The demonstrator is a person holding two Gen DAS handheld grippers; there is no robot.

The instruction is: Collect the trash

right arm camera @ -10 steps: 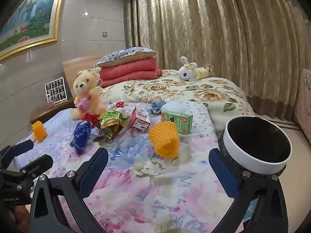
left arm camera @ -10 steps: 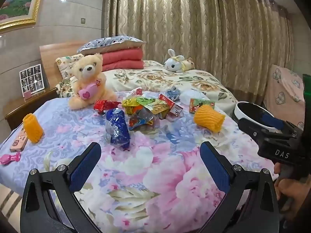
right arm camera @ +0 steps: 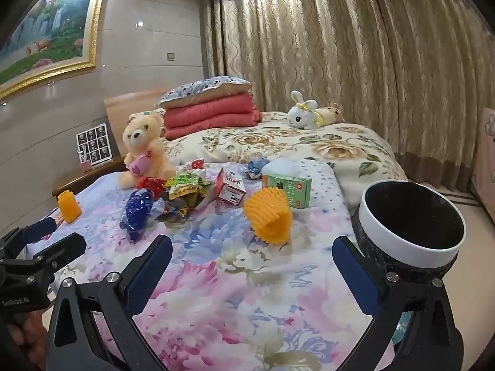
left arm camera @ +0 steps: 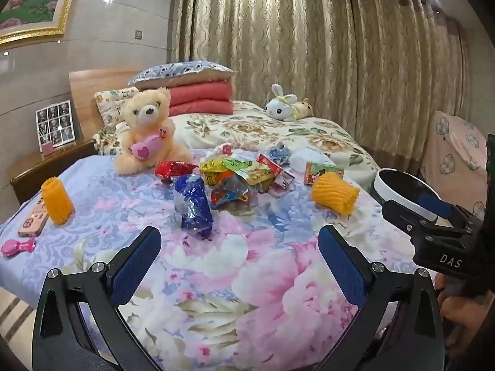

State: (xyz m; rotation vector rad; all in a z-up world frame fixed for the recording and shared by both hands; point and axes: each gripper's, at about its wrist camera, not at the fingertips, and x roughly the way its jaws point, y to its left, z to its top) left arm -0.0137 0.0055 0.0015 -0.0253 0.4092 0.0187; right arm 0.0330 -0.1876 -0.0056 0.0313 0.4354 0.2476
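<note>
Left hand-held gripper [left arm camera: 239, 262]: jaws spread wide, nothing between the blue pads, held over the flowered bedspread [left arm camera: 247, 293] at the near edge of the bed.
Right hand-held gripper [right arm camera: 252, 273]: jaws likewise wide apart and empty, over the same bedspread; just beside its right finger, the trash bin [right arm camera: 411, 232].
Trash bin: round, white rim, dark inside, standing off the right side of the bed; nothing made out inside.
Trash pile, mid-bed, ahead of both grippers:
- blue crinkled wrapper [left arm camera: 193, 205], nearest the left gripper, standing a little apart from the heap.
- red wrapper [left arm camera: 173, 168], just in front of the teddy bear.
- yellow-green snack bags [left arm camera: 229, 170], overlapping, with clear film beneath.
- small red-and-white carton [right arm camera: 230, 187], tilted.
- green carton [right arm camera: 286, 190], lying on a white dotted cloth, touching or just behind the foam sleeve; cannot tell which.
- crumpled blue-white paper [right arm camera: 255, 168], behind the cartons.
Orange foam net sleeve [right arm camera: 269, 215]: on its side, open end toward the right camera, between pile and bin.
Second orange foam sleeve [left arm camera: 57, 201]: upright, far left edge of bed, just beside a phone in a pink case [left arm camera: 32, 221].
Pink toy [left arm camera: 17, 245]: near corner, left.
Teddy bear [left arm camera: 145, 130]: seated behind the pile.
White rabbit plush [left arm camera: 283, 108]: on the far quilt, well apart.
</note>
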